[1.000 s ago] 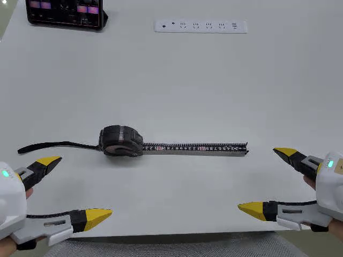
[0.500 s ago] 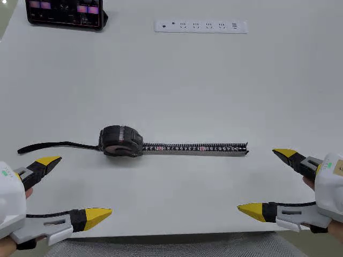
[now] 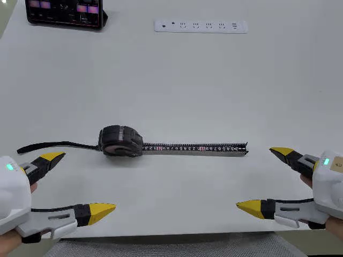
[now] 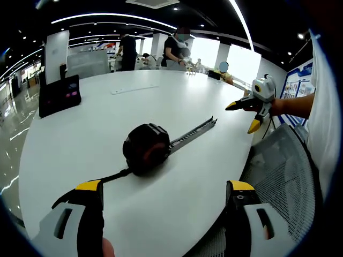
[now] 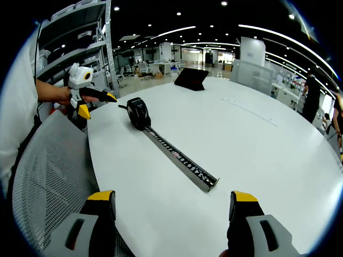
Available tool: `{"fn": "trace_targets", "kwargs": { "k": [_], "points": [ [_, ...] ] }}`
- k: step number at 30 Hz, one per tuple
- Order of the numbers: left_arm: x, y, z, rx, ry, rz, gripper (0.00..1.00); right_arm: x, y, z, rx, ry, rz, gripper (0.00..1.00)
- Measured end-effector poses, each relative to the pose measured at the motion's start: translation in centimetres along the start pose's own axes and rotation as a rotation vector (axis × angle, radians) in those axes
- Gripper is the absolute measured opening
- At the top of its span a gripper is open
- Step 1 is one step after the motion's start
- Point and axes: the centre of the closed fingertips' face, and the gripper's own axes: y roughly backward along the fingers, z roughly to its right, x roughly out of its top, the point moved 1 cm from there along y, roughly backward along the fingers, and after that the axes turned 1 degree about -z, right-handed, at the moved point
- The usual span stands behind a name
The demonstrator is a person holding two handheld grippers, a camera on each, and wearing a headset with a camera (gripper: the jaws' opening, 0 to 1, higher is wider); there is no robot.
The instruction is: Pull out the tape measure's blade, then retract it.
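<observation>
Tape measure [image 3: 121, 141] rests on the white table [image 3: 177, 80], with its blade [image 3: 195, 148] drawn out flat toward your right and its black strap [image 3: 48, 145] trailing off the other way. Your left gripper [image 3: 88, 180] hangs on the strap side of the tape measure, nearer to you. Its jaws are spread wide with nothing between them, clear of the case. Your right gripper [image 3: 254, 177] sits just past the blade's tip, also nearer to you than the tape measure. Its jaws are wide apart, holding nothing and not touching the blade. Far beyond the tape measure, away from you, a white power strip [image 3: 201, 26] lies flat, and a dark tablet [image 3: 65, 12] stands beyond the strap side
</observation>
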Motion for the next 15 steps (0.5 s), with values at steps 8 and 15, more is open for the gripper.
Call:
{"fn": "trace_targets", "kwargs": {
  "k": [8,15],
  "points": [
    [0.8,-0.9,0.0,-0.008,-0.004,0.007,0.93,0.2,-0.2,0.3,0.005,0.011,-0.004,0.87],
    [1.3,-1.2,0.0,-0.011,-0.010,0.012,0.93,0.3,-0.3,0.5,0.005,0.012,-0.002,0.87]
  ]
}}
